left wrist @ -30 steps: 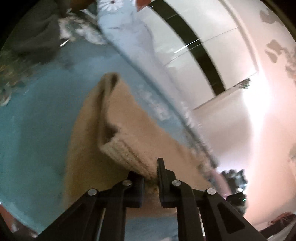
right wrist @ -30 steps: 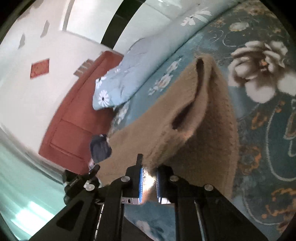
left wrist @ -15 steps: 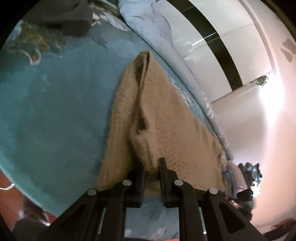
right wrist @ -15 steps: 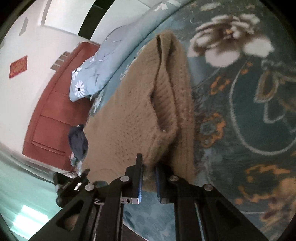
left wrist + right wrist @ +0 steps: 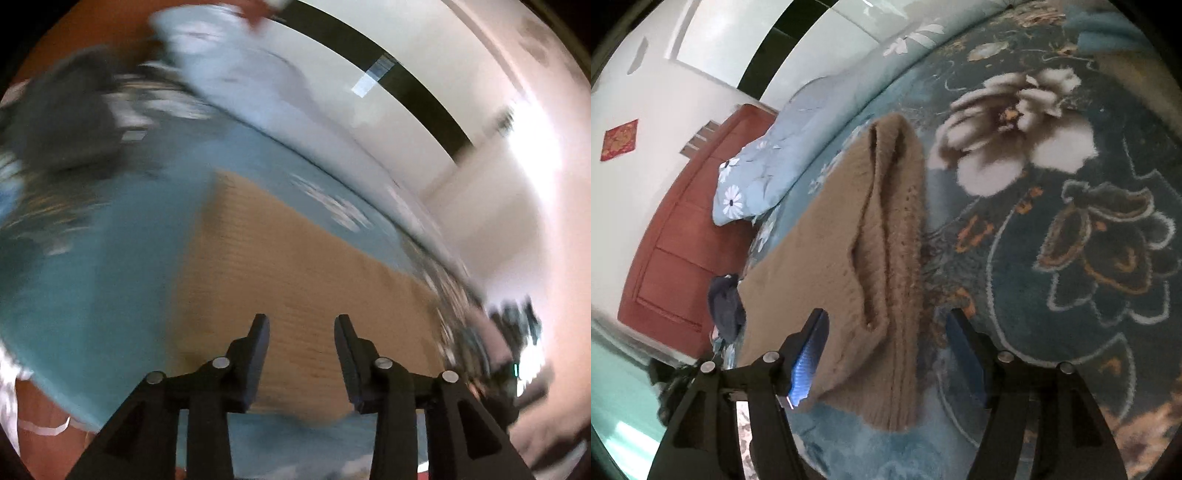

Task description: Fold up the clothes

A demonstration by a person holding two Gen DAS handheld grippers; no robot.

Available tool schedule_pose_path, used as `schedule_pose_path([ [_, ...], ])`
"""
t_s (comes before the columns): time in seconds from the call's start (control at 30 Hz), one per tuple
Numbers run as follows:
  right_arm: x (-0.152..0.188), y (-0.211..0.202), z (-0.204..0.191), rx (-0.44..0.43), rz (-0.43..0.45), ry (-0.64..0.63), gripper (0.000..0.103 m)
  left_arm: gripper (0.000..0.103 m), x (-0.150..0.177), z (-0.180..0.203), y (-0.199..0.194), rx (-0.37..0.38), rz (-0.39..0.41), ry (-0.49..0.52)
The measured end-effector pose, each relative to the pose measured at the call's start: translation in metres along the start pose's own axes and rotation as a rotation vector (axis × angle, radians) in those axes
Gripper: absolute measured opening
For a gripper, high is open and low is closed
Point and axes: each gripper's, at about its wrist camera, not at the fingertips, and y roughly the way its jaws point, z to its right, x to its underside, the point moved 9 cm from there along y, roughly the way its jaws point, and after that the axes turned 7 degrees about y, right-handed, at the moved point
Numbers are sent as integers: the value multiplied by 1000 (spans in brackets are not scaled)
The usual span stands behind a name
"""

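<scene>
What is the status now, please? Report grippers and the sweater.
Left gripper open, right gripper open, both empty. Tan sweater lies folded on the floral blanket. Nothing in the way.

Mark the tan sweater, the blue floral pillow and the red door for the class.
tan sweater (image 5: pixel 820 273): right wrist view, flat knit panel.
blue floral pillow (image 5: pixel 764 173): right wrist view, its middle.
red door (image 5: pixel 665 258): right wrist view, lower panel.

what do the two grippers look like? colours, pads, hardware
Both are matte black. The left gripper has flat angular linkage arms with round silver rivets at the pivots and plain black fingers. The right gripper has the same build, but its inner pads are blue and ribbed. No cables, markings or sleeves show.
</scene>
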Motion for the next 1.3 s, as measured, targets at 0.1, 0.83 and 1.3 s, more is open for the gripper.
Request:
schedule_pose_path([
  [0.1, 0, 5, -4, -17, -4, 1, 68, 42, 12, 49, 41, 51, -94, 112],
  [0.83, -12, 6, -58, -15, -48, -18, 22, 42, 54, 55, 37, 219, -106, -43],
  [1.3, 26, 82, -289, -10, -204, -604, 22, 55, 16, -103, -91, 98, 266, -329],
])
